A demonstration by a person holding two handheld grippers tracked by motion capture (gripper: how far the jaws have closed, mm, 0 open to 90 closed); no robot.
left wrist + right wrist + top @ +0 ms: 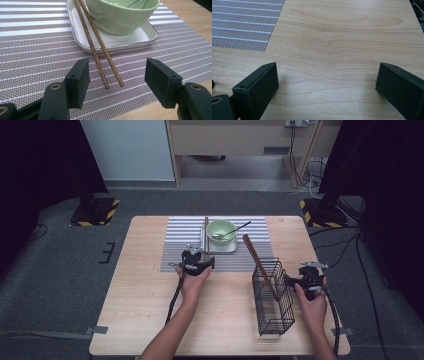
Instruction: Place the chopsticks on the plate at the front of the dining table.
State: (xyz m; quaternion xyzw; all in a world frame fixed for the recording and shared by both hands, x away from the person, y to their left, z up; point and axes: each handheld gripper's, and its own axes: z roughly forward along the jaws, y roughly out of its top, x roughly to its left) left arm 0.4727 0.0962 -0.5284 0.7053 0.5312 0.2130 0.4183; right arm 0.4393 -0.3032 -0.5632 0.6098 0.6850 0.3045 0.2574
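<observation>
Just ahead of the spread left gripper (117,82), the chopsticks (100,47) run lengthwise from frame centre to the tray (150,31) at top; their near tips lie between its jaws. Right gripper (327,87), spread, sits well apart

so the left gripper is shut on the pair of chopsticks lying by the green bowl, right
Not quite. The left gripper is open, not shut: in the left gripper view its jaws stand apart on either side of the chopsticks' near ends without touching them. The chopsticks do lie beside the green bowl, across the white tray's edge.
</observation>
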